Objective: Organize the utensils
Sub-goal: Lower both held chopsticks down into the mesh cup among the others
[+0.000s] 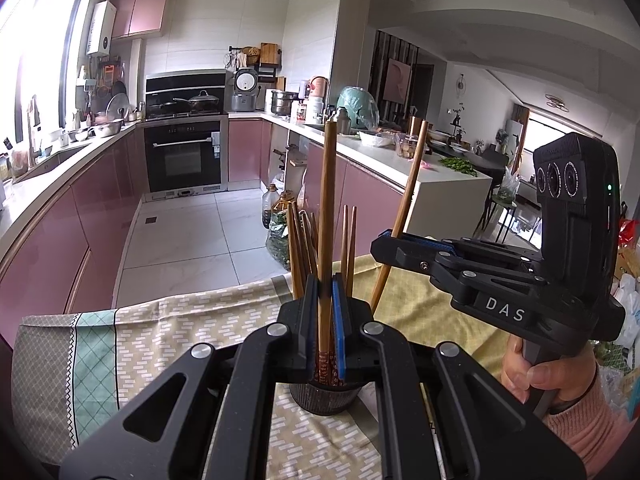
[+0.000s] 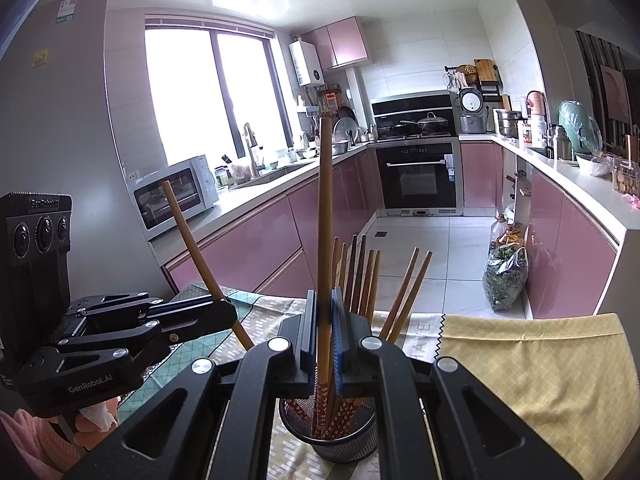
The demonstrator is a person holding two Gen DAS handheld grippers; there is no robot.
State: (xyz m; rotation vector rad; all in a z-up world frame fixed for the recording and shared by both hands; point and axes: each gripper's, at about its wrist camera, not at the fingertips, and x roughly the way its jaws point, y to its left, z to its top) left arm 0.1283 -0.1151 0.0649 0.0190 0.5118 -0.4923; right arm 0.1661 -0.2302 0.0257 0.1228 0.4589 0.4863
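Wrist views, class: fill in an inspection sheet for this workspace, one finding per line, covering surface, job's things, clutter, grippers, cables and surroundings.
Surface: patterned beige and teal tablecloth with a yellow cloth on it.
Job's things: dark mesh holder cup with brown wooden chopsticks standing in it.
Clutter: nothing seen on the cloth besides these.
Grippers: left gripper shut on one chopstick; right gripper shut on another chopstick, both over the cup.
Cables: nothing seen.
Surroundings: kitchen with pink cabinets, black oven, white microwave.
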